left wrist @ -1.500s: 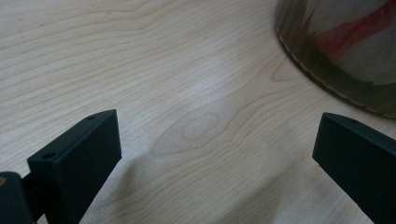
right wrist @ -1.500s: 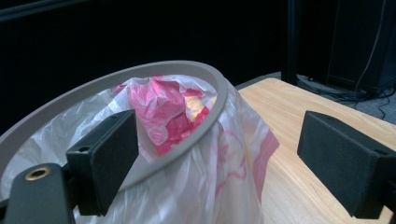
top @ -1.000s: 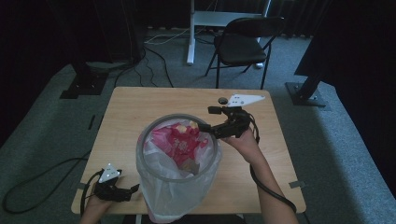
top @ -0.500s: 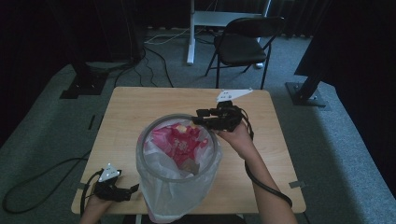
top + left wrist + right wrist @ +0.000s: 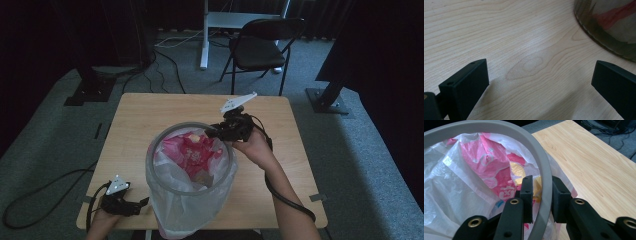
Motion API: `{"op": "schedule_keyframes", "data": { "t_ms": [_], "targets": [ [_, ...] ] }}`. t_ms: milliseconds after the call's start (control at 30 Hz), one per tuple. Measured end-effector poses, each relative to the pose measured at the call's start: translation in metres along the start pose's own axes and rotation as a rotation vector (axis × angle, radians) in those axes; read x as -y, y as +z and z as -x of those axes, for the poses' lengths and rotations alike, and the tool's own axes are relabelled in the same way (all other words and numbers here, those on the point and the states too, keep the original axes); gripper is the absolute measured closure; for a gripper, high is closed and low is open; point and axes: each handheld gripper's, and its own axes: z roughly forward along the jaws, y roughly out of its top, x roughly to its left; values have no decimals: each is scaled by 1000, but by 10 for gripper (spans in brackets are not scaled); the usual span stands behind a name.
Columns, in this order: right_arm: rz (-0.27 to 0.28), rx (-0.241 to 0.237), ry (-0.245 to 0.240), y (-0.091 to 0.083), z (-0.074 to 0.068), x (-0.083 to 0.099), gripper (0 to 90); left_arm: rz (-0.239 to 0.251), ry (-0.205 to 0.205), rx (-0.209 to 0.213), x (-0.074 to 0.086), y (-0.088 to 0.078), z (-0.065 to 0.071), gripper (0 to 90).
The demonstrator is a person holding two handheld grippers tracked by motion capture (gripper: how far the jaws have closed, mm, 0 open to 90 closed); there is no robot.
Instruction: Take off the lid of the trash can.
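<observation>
1. Grey plastic forms the round rim [image 5: 541, 170] of a clear-walled bin [image 5: 190, 200]; the bin stands upright on the wooden table [image 5: 150, 110], its long axis vertical and its mouth facing up.
2. At the far right side of that rim, the right gripper [image 5: 541, 195] has one jaw inside the ring and one outside. The jaws have just been closing, with the rim and the liner edge between them; in the right gripper view narrow gaps remain beside the rim, so a firm clamp is not certain.
3. A thin white translucent liner [image 5: 454, 185] drapes the inside, and crumpled pink and yellow wrapping [image 5: 489, 160] lies just ahead of the inner jaw.
4. The left gripper [image 5: 131, 206] rests low on the table near the bin's base, jaws wide apart with bare wood between them; the bin's wall curves past beyond the right-hand jaw in the left gripper view.
5. The bin's bottom is cut off at the high view's lower edge, and what lies beneath the wrapping is hard to make out.
</observation>
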Motion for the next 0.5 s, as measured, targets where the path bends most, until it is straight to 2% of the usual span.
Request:
{"op": "schedule_keyframes", "data": {
  "t_ms": [233,500],
  "targets": [
    [-17,48,-10,0,-5,-1,779,-5,-1,-4,0,0,1,11],
    [17,42,3,-3,-4,0,784,4,-8,-7,1,-1,0,12]
  ]
}}
